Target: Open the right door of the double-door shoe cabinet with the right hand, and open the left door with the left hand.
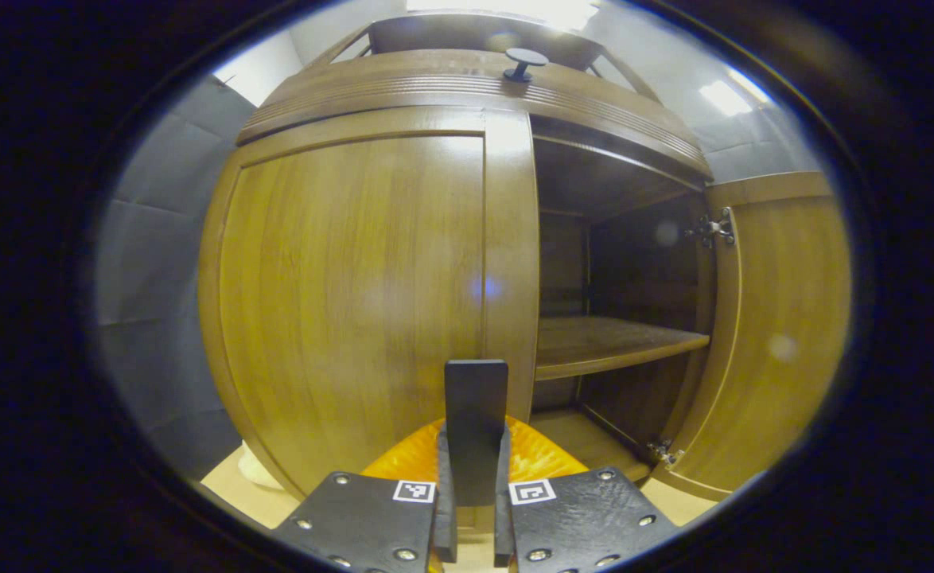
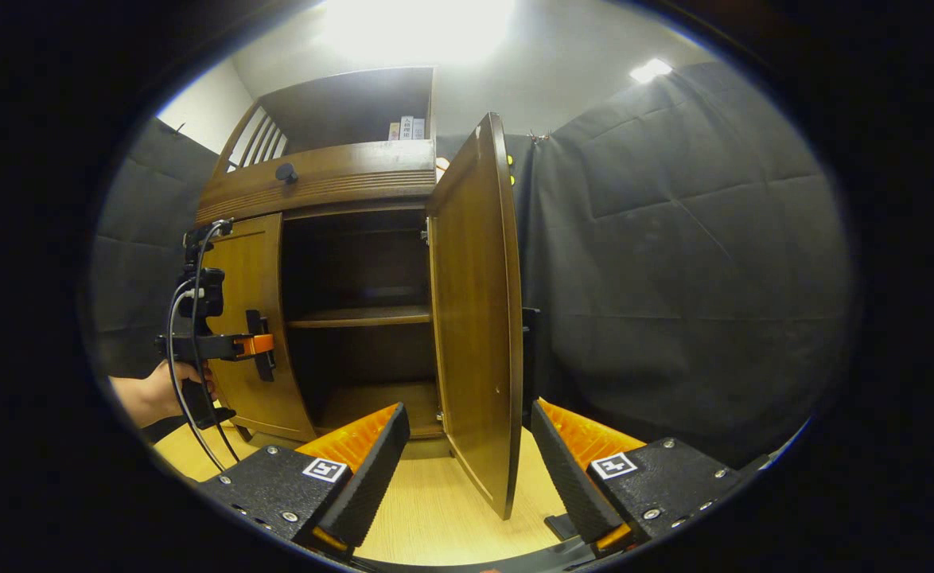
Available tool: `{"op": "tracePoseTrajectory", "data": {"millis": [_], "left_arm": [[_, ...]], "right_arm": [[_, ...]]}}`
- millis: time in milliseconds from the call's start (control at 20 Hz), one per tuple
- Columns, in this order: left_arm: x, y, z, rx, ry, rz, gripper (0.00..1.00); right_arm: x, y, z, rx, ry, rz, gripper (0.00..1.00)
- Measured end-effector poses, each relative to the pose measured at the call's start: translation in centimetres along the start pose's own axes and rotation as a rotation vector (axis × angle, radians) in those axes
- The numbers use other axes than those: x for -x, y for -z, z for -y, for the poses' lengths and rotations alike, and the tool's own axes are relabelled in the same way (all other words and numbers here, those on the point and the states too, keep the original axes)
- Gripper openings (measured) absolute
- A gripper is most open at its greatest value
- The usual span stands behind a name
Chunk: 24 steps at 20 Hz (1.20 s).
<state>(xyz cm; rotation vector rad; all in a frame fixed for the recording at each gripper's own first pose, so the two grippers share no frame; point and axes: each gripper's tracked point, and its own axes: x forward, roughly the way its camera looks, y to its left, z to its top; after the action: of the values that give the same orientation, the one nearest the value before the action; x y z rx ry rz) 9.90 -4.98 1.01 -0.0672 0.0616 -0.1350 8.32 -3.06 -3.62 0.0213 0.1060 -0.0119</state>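
Two claws | left claw (image 1: 473, 477) clamps left door handle (image 1: 476, 426) | right claw (image 2: 467, 469) spread, straddling right door (image 2: 475, 318) edge

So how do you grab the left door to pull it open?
By its black handle, the flat upright bar near the left door's inner edge, come at straight from the front. Being thin and vertical, it fits between two fingers squeezing from its sides. The left gripper is already shut on it, and the door is still closed.
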Motion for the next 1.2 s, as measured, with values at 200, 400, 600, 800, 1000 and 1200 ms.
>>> {"op": "tracePoseTrajectory", "data": {"millis": [200, 400, 600, 800, 1000, 1200], "left_arm": [[0.4, -1.1, -0.2, -0.012, 0.021, 0.008, 0.24], [1.1, -1.9, -0.5, -0.005, 0.034, 0.01, 0.24], [1.4, -3.3, -0.9, -0.008, 0.029, 0.006, 0.24], [1.2, -4.0, -1.1, -0.004, 0.034, 0.006, 0.24], [1.6, -5.0, -1.7, -0.003, 0.036, 0.005, 0.24], [2.0, -5.6, -2.1, -0.003, 0.017, 0.011, 0.19]], "right_arm": [[0.0, -0.1, -0.8, -0.021, -0.012, 0.001, 0.95], [-0.2, -0.4, -1.9, -0.014, -0.032, 0.004, 0.95], [0.2, -0.3, -3.2, -0.012, -0.052, 0.005, 0.95], [0.5, -0.2, -4.1, -0.007, -0.07, 0.003, 0.95], [0.9, -0.1, -5.6, -0.014, -0.091, 0.001, 0.95], [1.1, -0.1, -6.5, -0.004, -0.098, 0.004, 0.95]]}}
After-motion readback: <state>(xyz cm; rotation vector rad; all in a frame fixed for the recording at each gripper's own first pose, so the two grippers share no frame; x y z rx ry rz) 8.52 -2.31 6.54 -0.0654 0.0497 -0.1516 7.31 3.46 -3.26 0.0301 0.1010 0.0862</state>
